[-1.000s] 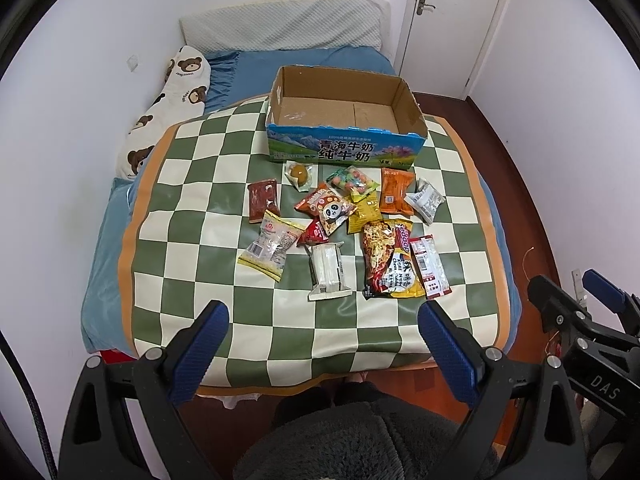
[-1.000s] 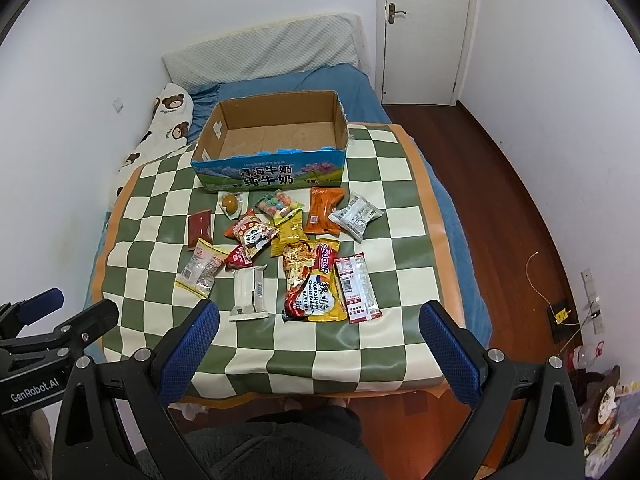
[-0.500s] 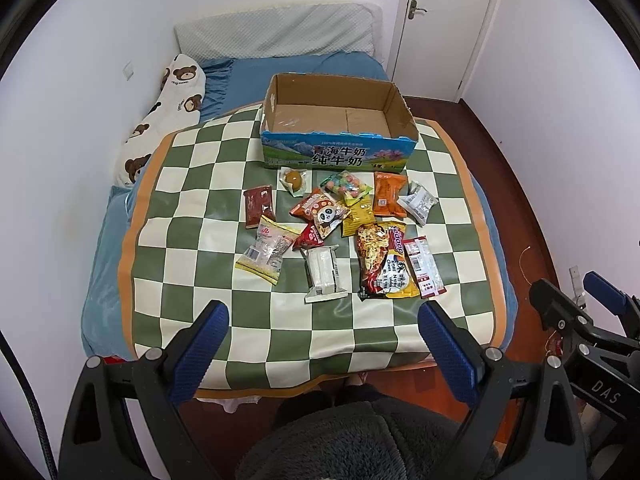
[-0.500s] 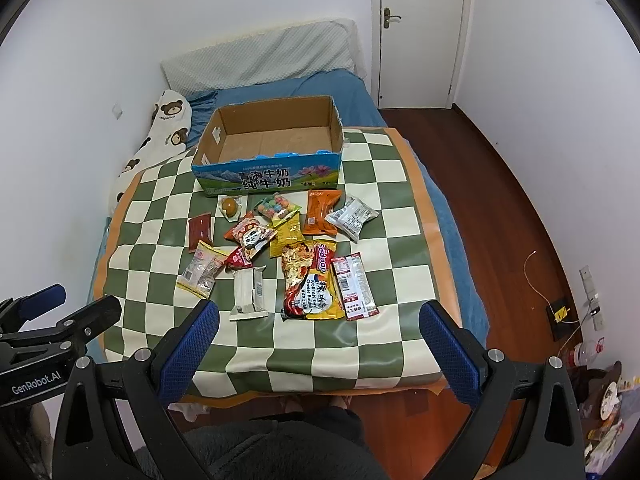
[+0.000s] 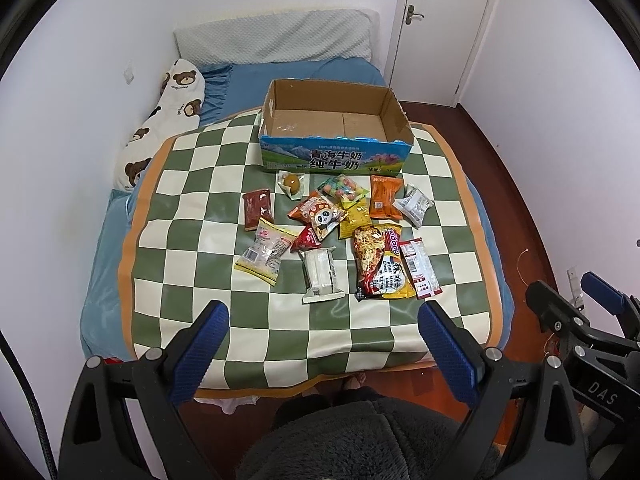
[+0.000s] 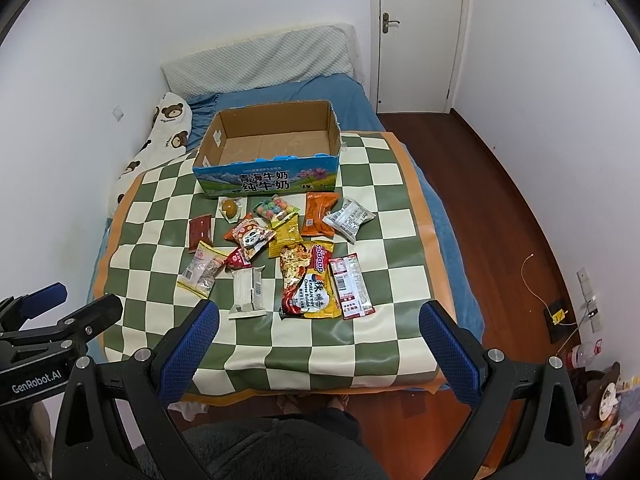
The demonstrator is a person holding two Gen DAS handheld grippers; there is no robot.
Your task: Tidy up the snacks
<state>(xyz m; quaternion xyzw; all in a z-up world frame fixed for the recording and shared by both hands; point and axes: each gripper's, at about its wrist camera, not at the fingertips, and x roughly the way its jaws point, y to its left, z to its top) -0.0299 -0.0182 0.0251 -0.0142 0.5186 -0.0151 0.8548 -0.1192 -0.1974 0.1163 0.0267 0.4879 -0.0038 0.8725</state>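
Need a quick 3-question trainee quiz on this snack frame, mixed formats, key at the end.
1. True or false: the cardboard box already holds snacks.
2. Multiple choice: the orange packet lies (A) inside the box, (B) between the candy bag and the grey-white packet, (C) on the floor.
3. Fill in: the left gripper and right gripper are both ____, holding nothing.

Key
1. False: its floor is bare cardboard; all snacks lie on the checkered mat in front of it.
2. B
3. open
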